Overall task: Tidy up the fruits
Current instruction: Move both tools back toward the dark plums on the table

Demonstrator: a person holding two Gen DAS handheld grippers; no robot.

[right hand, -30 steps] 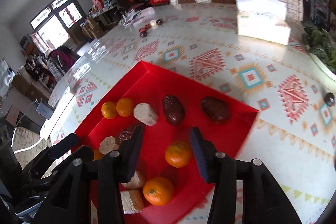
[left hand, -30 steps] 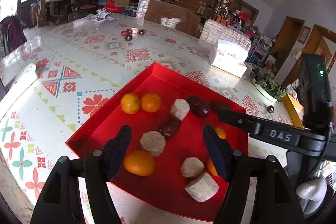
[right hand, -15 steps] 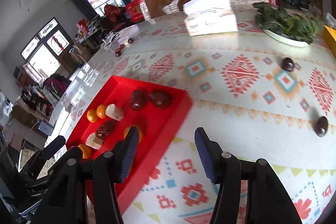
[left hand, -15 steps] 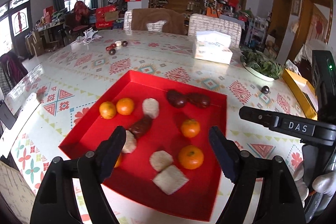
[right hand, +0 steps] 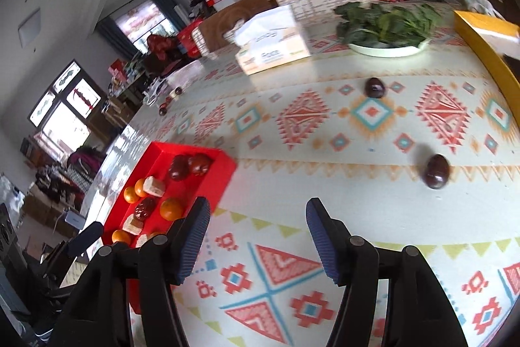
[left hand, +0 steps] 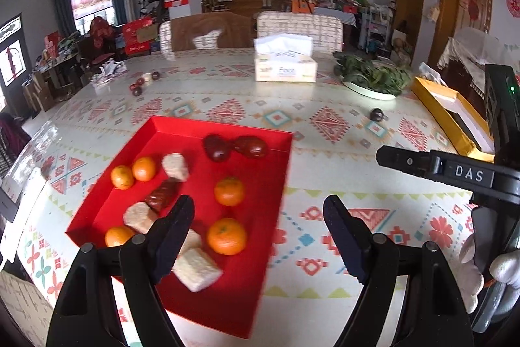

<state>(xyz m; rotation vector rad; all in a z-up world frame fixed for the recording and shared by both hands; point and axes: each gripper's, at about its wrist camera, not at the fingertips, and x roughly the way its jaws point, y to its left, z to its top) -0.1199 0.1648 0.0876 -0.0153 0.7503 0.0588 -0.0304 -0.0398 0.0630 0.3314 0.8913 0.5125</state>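
A red tray [left hand: 260, 291] on the patterned table holds several oranges [left hand: 226, 235], pale cakes [left hand: 196, 268] and dark red fruits [left hand: 249, 146]. My left gripper [left hand: 258, 213] is open and empty, above the tray's right edge. My right gripper [right hand: 256, 217] is open and empty over bare table right of the tray [right hand: 224, 174]. Two dark fruits lie loose on the table, one [right hand: 437, 175] ahead and to the right, one [right hand: 374, 87] farther back. The right gripper's body [left hand: 432, 166] shows in the left wrist view.
A tissue box [left hand: 285, 64] and a plate of greens [left hand: 373, 77] stand at the back. A yellow box [left hand: 450, 111] lies along the right edge. A few small fruits [left hand: 139, 85] sit at the far left. Chairs stand behind the table.
Both grippers have swung to the right. The tray has slid left in both views, and the right gripper now faces bare table with the two loose dark fruits.
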